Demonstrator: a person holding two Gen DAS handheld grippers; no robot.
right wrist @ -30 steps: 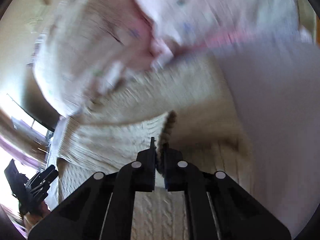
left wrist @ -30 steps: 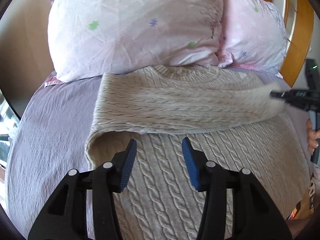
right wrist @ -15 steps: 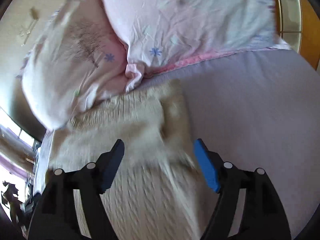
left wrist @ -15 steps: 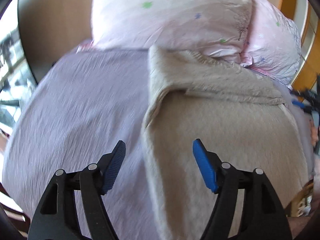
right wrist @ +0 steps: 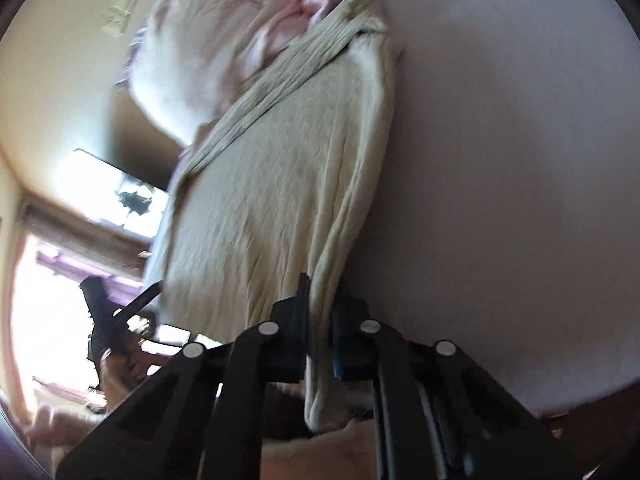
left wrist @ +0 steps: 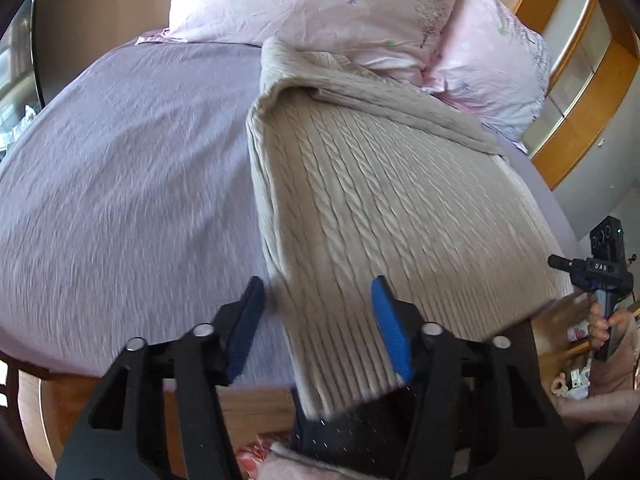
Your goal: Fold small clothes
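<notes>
Sweater [left wrist: 400, 200]: beige cable-knit, spread flat on lilac bedsheet [left wrist: 120, 180], neck end up against pink pillows [left wrist: 320, 4], ribbed hem hanging over near edge of bed. One sleeve folded across upper chest, lying diagonally below the pillows. Left side edge rolled slightly under.

Left gripper [left wrist: 318, 320]: jaws spread wide, blue pads [left wrist: 390, 332] either side of lower left corner of hem. Pads close to the knit; contact cannot be confirmed, some motion blur at the hem. Nothing pinched.

Right gripper [right wrist: 320, 320]: jaws pressed nearly together, pinching right side edge of sweater near hem; fabric strip passing between the jaws and drooping below them. Same gripper also visible in left wrist view at right edge, handle held in hand [left wrist: 604, 320], just beside lower right corner of sweater.

Right wrist view heavily blurred; sweater [right wrist: 280, 200] running up toward pillows [right wrist: 220, 40], sheet [right wrist: 500, 160] to its right.

Wooden bed frame [left wrist: 580, 80] visible behind pillows.
</notes>
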